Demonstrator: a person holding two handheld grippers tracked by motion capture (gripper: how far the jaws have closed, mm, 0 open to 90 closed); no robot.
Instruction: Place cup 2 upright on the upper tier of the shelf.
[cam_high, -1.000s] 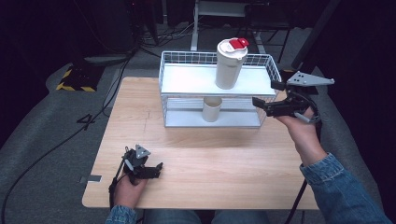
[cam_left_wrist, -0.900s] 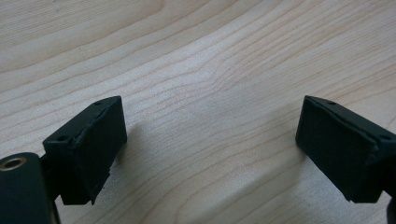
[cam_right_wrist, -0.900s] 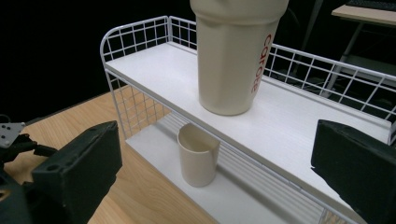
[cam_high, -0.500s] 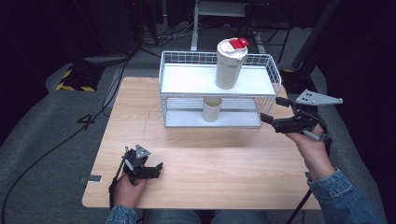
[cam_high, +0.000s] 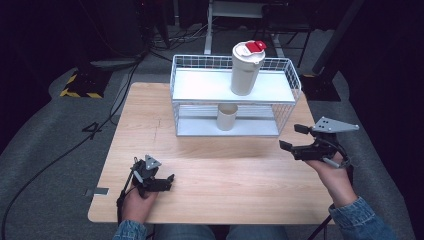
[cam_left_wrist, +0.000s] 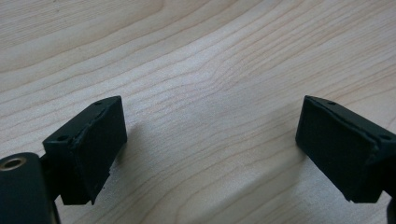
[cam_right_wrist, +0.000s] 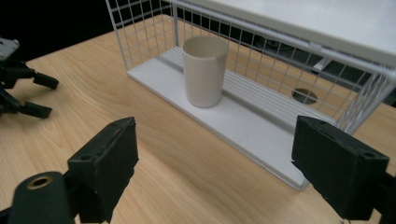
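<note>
A white wire rack (cam_high: 200, 86) with two shelves stands at the back of the wooden table (cam_high: 240, 175). A tall cream tumbler (cam_high: 246, 70) with a red-and-white lid stands upright on its top shelf. A short cream cup (cam_high: 227, 116) stands on the lower shelf (cam_right_wrist: 252, 126); the cup (cam_right_wrist: 204, 72) is ahead of my right gripper's jaws. My right gripper (cam_high: 290, 136) hovers open and empty at the table's right edge, clear of the rack; its jaws (cam_right_wrist: 215, 172) are wide apart. My left gripper (cam_high: 169, 182) rests at the front left, open (cam_left_wrist: 210, 140) over bare wood.
Bare tabletop lies between the two grippers and in front of the rack. In the right gripper view, the left gripper (cam_right_wrist: 46, 96) sits far off at the left. Dark floor with cables and a yellow-black striped block (cam_high: 80, 85) surrounds the table.
My right gripper has drawn back from beside the rack's right end toward the person, lower along the table's right edge. The left gripper has stayed put.
</note>
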